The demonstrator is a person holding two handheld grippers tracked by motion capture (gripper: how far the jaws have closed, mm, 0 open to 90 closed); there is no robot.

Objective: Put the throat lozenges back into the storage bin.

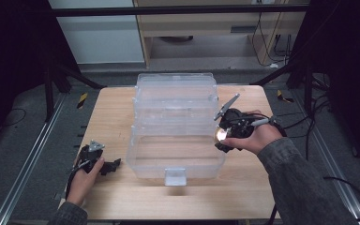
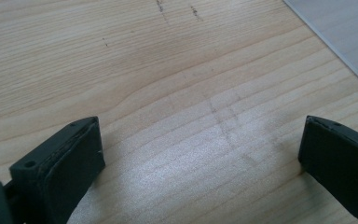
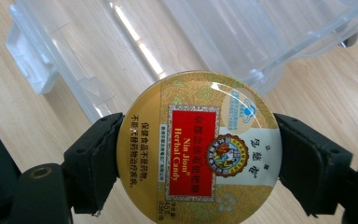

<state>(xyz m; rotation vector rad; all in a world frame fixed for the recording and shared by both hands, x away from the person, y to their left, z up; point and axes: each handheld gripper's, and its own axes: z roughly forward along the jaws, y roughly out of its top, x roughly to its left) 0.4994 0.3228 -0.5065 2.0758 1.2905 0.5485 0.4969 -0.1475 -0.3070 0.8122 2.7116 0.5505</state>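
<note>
Nearest the person's side of the wooden table [image 1: 243, 187], resting on the boards at the near left: left gripper [image 1: 110, 166], jaws spread wide over bare wood, nothing between them, well apart from the work. Farther in, at the right: right gripper [image 1: 221, 136], clenched across a round gold candy tin [image 3: 198, 147] with a red label reading Nin Jiom Herbal Candy, one pad on each side of the rim, lid face turned toward the gripper's camera. Held just beside the right wall of the clear plastic storage box [image 1: 176, 161], about level with its rim, not yet over the open compartment. Deciding relation: open near compartment of the box lies to the left of the tin as seen from above, just across the right wall, so likely a short sideways carry over that wall and then a lowering inside. No long axis to a round tin, so turning hardly matters; keeping the flat face level probably matters more for a clean set-down. Clearly the nearer hand for this: the right. Front latch tab [image 1: 175, 176] hanging at the near wall, out of the path. Farther back: raised transparent lid [image 1: 176, 93], standing behind the compartment, apparently clear of the likely way in.
</note>
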